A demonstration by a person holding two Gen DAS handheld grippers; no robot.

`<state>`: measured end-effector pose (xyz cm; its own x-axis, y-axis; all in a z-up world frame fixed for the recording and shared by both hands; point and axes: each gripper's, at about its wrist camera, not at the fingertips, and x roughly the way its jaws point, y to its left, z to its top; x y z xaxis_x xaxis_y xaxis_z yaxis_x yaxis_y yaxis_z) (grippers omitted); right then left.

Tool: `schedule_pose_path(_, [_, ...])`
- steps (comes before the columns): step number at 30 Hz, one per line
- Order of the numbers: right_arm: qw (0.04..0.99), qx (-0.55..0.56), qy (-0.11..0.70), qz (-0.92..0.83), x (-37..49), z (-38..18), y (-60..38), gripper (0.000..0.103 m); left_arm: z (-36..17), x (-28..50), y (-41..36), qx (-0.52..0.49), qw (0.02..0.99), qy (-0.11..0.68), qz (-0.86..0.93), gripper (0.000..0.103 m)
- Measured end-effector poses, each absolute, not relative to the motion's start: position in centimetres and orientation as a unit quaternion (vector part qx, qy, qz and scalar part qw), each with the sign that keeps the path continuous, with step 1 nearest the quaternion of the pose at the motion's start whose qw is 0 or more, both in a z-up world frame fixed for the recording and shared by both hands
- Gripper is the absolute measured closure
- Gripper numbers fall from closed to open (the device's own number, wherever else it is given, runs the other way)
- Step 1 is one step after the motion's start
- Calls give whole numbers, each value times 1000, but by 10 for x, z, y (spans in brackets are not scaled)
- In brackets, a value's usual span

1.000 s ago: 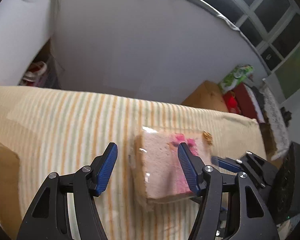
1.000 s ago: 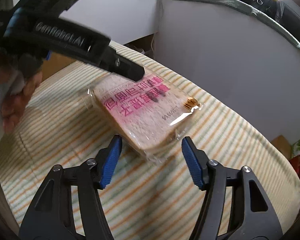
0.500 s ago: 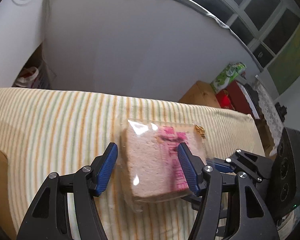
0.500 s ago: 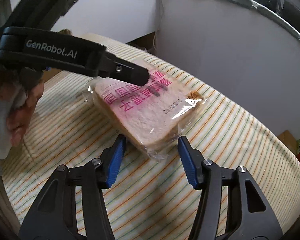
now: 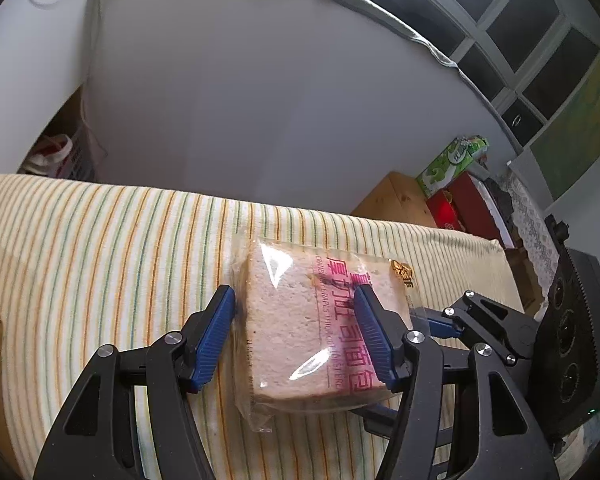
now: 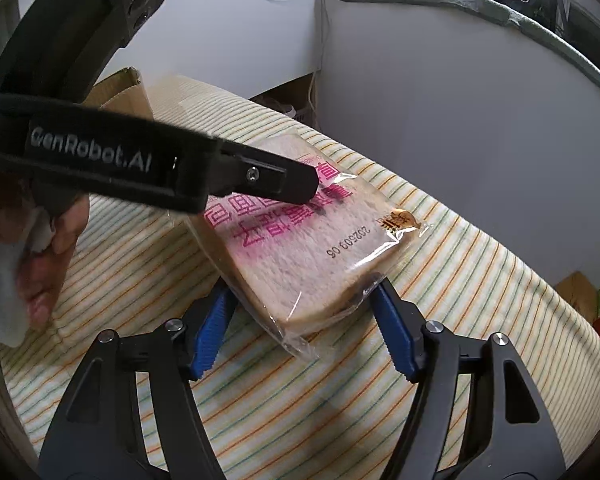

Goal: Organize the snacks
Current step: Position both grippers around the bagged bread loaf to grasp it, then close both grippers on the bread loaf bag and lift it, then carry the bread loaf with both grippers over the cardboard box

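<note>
The packet of sliced bread [image 5: 320, 332] is laid flat on the striped cloth [image 5: 100, 248]. In the left wrist view it is seen at 12 o'clock from the left gripper [image 5: 296, 336], whose jaws are kept apart, one blue pad beside its edge, the other over its printed face. In the right wrist view its near corner is found between the jaws of the right gripper [image 6: 300, 320], which are opening. The long axis is judged to run toward 11 o'clock there. Both grippers are equally near
</note>
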<state>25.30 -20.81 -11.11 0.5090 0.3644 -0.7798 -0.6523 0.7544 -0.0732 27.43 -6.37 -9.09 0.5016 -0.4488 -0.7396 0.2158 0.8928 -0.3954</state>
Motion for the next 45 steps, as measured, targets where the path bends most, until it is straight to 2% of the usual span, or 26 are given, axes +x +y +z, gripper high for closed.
schedule_pose_path(20, [868, -186, 357, 291, 170, -101, -202, 33, -70, 199, -60, -119, 867, 433, -215, 43])
schedule_pose_path(45, [894, -239, 247, 286, 47, 26, -141, 33, 46, 100, -9, -109, 920, 303, -225, 43])
